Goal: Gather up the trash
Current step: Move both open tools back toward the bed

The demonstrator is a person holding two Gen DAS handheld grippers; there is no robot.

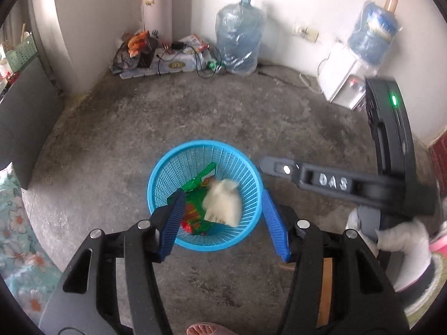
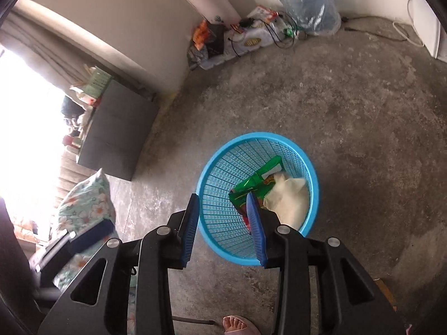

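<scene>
Blue plastic basket (image 1: 205, 195) stands on the concrete floor (image 1: 139, 128) under both my grippers, with a green wrapper (image 1: 197, 198) and a pale crumpled bag (image 1: 222, 205) lying inside it. My left gripper (image 1: 223, 217) and right gripper (image 2: 223, 226) hang over it, jaws apart, nothing between them.

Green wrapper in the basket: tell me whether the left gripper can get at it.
Probably yes: the left gripper is open above the basket, and the green wrapper lies exposed beside the white bag.

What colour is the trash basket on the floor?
Bright blue, plastic mesh: the basket shows best in the right wrist view.
</scene>
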